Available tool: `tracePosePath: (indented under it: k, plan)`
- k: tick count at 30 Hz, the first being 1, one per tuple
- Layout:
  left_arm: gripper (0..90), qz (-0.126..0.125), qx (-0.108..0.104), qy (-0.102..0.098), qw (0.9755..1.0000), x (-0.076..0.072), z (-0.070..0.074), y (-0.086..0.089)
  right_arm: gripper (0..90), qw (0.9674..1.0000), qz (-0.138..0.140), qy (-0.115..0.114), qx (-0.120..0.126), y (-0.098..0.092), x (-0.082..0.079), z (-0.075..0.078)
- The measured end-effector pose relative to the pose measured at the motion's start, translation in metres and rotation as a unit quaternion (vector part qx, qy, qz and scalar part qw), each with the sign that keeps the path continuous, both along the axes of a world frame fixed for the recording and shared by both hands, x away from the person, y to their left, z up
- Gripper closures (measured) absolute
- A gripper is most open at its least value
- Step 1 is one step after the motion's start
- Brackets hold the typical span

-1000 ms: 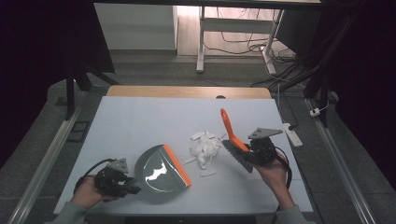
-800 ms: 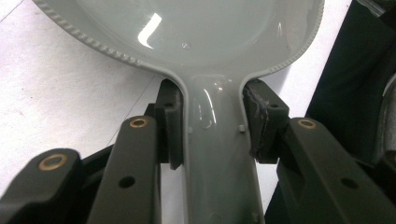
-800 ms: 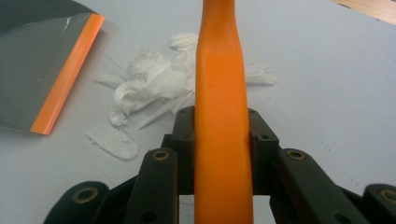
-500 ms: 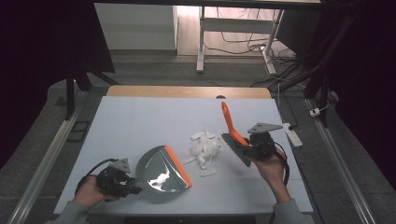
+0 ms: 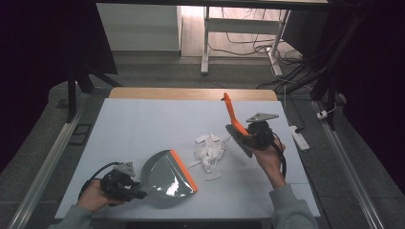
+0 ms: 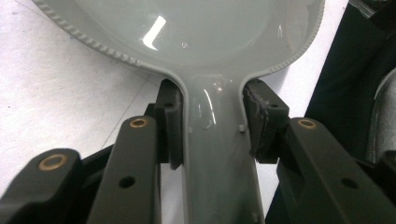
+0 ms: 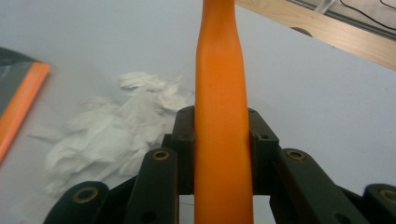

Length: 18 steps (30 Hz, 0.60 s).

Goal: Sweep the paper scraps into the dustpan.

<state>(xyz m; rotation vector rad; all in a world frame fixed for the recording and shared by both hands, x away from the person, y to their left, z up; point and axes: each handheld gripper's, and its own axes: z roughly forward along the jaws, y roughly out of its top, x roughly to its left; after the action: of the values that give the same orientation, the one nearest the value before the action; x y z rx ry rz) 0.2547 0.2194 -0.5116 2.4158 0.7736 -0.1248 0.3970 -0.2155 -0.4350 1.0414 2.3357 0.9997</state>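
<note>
- The left gripper (image 5: 136, 191) sits at the near left of the table (image 5: 143, 124), held in the person's left hand (image 5: 93, 196), with its cable looping beside it.
- Its jaws are clamped on the grey handle of the dustpan (image 5: 168, 176); in the left gripper view the two pads (image 6: 172, 123) press against both sides of that handle (image 6: 217, 154).
- The dustpan lies flat on the table, its orange lip (image 5: 184, 170) turned toward the right and toward the scraps.
- In the left gripper view the pan's glossy grey bowl (image 6: 196, 32) spreads out beyond the jaws, with a ribbed rim along its edge.
- The paper scraps (image 5: 209, 150) lie in a loose white heap near the table's middle, just right of the orange lip and not touching it, as far as the high view lets me judge.
- The right gripper (image 5: 250, 138) is held above the table on the right, in the right hand (image 5: 267, 152), just right of the heap.
- Its jaws are closed on the brush (image 5: 234, 119); the right gripper view shows the orange handle (image 7: 222, 116) squeezed between both pads.
- In the high view the handle points up and away, tilted, while the dark brush head (image 5: 239, 140) hangs low toward the heap; whether the bristles touch the table I cannot tell.
- In the right gripper view the scraps (image 7: 112, 130) lie left of the handle, with the pan's orange lip (image 7: 21, 105) at the left edge.
</note>
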Motion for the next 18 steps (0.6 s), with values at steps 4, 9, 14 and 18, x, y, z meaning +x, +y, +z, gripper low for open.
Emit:
tracePosePath:
  k: [4, 9, 14, 18]
  plan:
    - [61.4, 0.000, 0.000, 0.001, 1.0000, 0.000, 0.000, -0.001, 70.2, 0.9998, -0.015, 0.007, -0.006, 0.001, 0.015, -0.009]
    - [61.4, 0.000, -0.001, 0.002, 1.0000, 0.000, -0.001, -0.001, 70.3, 0.9991, -0.035, 0.016, -0.018, 0.003, 0.032, -0.022]
    - [61.4, -0.003, -0.003, 0.005, 1.0000, 0.001, -0.001, -0.002, 70.3, 0.9982, -0.045, 0.017, -0.036, 0.006, 0.044, -0.028]
    - [61.4, -0.003, -0.004, 0.007, 1.0000, 0.001, -0.002, -0.002, 70.3, 0.9979, -0.047, 0.021, -0.040, 0.009, 0.049, -0.031]
